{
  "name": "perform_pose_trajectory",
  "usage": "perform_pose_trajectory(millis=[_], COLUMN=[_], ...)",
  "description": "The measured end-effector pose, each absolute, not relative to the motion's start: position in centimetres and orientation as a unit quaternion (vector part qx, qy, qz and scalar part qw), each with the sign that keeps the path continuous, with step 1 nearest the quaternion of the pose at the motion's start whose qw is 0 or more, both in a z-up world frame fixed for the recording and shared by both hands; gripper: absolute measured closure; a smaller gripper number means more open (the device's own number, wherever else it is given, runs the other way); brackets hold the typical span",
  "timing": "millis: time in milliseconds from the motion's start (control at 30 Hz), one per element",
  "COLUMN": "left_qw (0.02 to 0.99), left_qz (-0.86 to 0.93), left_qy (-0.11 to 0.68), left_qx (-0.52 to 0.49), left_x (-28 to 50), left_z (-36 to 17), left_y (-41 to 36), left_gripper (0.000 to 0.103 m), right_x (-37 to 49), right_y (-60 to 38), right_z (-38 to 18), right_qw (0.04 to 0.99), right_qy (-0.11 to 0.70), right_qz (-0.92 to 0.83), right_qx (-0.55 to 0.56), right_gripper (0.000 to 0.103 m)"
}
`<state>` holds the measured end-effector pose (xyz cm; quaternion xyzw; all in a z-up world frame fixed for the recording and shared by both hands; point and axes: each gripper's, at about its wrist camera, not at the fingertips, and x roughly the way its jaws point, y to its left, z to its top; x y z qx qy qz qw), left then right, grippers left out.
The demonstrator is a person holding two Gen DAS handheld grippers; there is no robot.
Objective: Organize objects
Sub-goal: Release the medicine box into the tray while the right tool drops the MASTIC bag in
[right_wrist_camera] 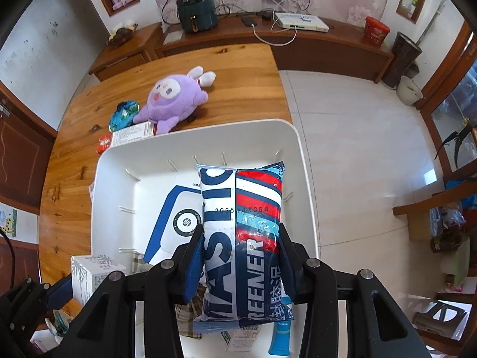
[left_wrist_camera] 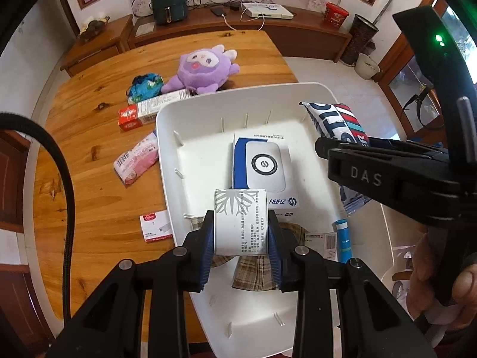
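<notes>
**Both grippers loaded over the bin, ready to set down**

The wooden table [left_wrist_camera: 98,155] fills the left half of the left wrist view, and the white bin [left_wrist_camera: 167,137] sits at its right end, taking up the centre and lower right of that frame. Inside the bin lie a blue-and-white HP box [left_wrist_camera: 262,164], a plaid cloth [left_wrist_camera: 256,271] at the near end and a blue tube [left_wrist_camera: 342,238] by the right wall.

The step in hand looks like carrying items into the bin. The left gripper [left_wrist_camera: 241,240], bottom centre of its frame, has its blue pads pinching a white carton [left_wrist_camera: 240,220] with a grey snowflake print, held above the plaid cloth. The right gripper [right_wrist_camera: 241,264], bottom centre of its own frame, has its fingers clamped on the sides of a red, white and blue packet [right_wrist_camera: 241,232], which hangs above the HP box, toward the right half of the bin.

Still out on the table, upper left of the left wrist view: a purple plush toy [left_wrist_camera: 202,70], a blue patterned pouch [left_wrist_camera: 144,85], a red-and-white long box [left_wrist_camera: 149,112], a pink pack [left_wrist_camera: 137,161] and a small red-and-white box [left_wrist_camera: 156,225] just beside the bin's left wall.

Next, I judge, each gripper must lower onto free floor, then spread its fingers. The packet is soft and may slump; the carton should go down flat beside the HP box.
</notes>
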<state>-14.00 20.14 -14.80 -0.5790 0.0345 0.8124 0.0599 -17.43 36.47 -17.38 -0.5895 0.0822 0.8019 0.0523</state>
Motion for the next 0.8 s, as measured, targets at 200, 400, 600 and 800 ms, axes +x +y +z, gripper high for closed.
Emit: perform_pose_trajectory(millis=[200, 400, 600, 800], left_qw=[0.052, 0.037, 0.024, 0.018], left_qz=[0.809, 0.808, 0.799, 0.8], left_qy=[0.031, 0.018, 0.022, 0.02], left_qx=[-0.585, -0.587, -0.6, -0.599], left_x=[-14.0, -14.1, -14.1, -14.1], left_z=[-15.5, -15.6, -16.0, -15.5], left_y=[20.0, 19.4, 19.1, 18.6], left_gripper=[0.062, 0.032, 0.014, 0.014], right_x=[-18.1, -18.6, -18.8, -18.8], right_y=[36.0, 35.7, 35.5, 35.7], right_z=[-18.6, -18.8, -18.8, -18.4], right_qw=[0.053, 0.053, 0.048, 0.048], right_qy=[0.067, 0.058, 0.057, 0.067], right_qz=[0.796, 0.8, 0.804, 0.806], right_qx=[-0.599, -0.595, -0.59, -0.587], right_gripper=[0.058, 0.044, 0.043, 0.043])
